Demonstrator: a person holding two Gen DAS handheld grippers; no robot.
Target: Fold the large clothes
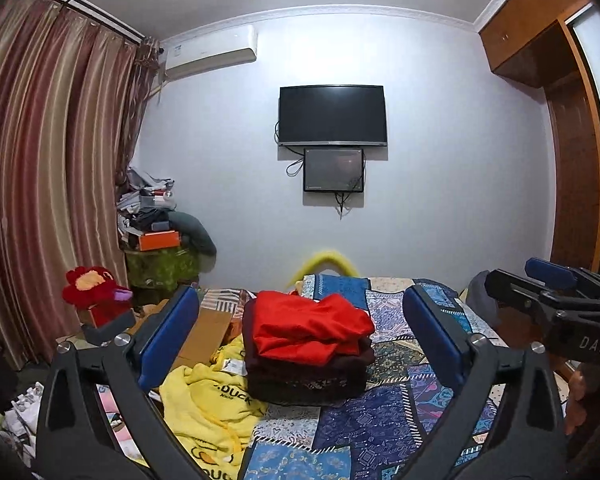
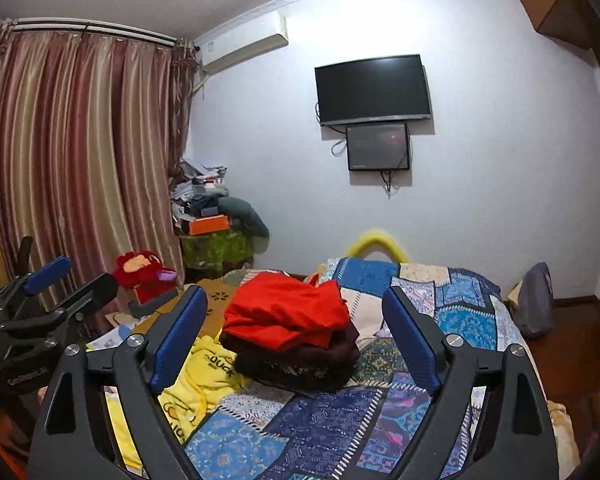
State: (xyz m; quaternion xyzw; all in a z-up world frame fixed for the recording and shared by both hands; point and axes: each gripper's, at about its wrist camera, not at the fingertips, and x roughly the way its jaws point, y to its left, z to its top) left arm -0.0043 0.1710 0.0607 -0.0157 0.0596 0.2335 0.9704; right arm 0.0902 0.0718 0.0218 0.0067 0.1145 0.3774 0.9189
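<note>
While both our left gripper [image 1: 300, 344] and right gripper [image 2: 296, 344] stand wide and empty, the red top [image 1: 312, 328] lies folded on the dark stack [image 1: 308, 376] on the quilt [image 1: 388, 412], between the pads of each. We judge that piece finished; next we reach left for the crumpled yellow hoodie [image 1: 212, 408]. Only the right view shows the bag [image 2: 536, 300] by the bed.
</note>
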